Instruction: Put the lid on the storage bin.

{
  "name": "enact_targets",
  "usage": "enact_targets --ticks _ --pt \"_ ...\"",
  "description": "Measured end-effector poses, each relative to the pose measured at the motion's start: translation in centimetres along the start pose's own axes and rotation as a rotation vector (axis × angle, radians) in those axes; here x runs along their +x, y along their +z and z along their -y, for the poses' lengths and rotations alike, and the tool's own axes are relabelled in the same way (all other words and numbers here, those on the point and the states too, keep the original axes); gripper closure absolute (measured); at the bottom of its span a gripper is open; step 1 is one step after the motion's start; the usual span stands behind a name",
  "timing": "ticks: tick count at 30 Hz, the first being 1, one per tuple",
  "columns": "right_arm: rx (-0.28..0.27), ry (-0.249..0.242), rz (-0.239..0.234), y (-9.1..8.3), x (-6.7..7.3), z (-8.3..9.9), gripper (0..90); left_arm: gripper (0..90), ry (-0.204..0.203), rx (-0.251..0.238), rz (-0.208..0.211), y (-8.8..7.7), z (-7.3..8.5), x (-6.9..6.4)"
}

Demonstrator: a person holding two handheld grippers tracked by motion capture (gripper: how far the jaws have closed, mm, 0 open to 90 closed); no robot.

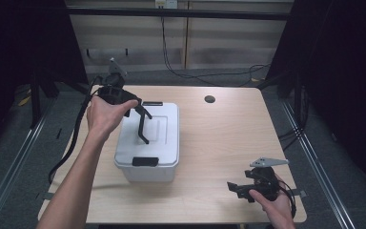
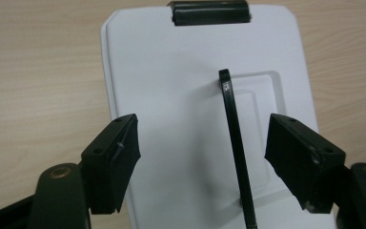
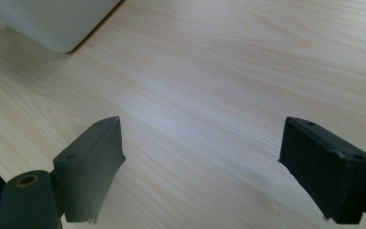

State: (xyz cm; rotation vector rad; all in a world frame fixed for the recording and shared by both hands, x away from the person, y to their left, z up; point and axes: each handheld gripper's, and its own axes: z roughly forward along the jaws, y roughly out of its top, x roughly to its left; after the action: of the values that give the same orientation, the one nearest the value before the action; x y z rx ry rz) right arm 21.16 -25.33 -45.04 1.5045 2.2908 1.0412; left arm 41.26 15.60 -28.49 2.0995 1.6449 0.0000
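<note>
Wooden table under dim light: a white lidded box sits left of centre, its black handle upright between the left gripper's spread, empty jaws. Near right, the right gripper gapes wide, holding nothing.

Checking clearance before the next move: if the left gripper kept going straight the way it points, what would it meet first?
Probably the raised black handle, which stands between the left gripper's open fingers, nearer one of them; just beyond it lies the white lid of the storage box. Depth is hard to judge.
</note>
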Motion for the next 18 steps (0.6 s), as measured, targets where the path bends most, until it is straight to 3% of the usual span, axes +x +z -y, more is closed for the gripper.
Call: enact_targets --ticks 2,4,7,12,14,18 --pt "-0.002 -0.003 -0.002 0.0 0.0 0.0 14.1 23.1 0.017 -0.012 0.018 -0.4 0.2 0.6" --pt "-0.001 -0.003 -0.001 0.0 0.0 0.0 14.1 16.8 0.059 -0.012 0.049 -0.6 0.4 1.1" --pt "-0.001 -0.003 -0.001 0.0 0.0 0.0 14.0 17.0 0.111 -0.028 0.087 -1.0 1.0 1.8" --pt "-0.001 -0.003 -0.001 0.0 0.0 0.0 14.0 16.5 0.187 -0.077 0.117 -1.4 2.1 3.0" --pt "-0.001 -0.001 -0.001 0.0 0.0 0.0 14.1 16.4 0.211 -0.071 0.127 -1.4 2.4 3.3" --pt "-0.003 -0.003 -0.004 0.0 0.0 0.0 14.0 17.1 0.247 -0.085 0.109 -1.3 3.4 4.2"
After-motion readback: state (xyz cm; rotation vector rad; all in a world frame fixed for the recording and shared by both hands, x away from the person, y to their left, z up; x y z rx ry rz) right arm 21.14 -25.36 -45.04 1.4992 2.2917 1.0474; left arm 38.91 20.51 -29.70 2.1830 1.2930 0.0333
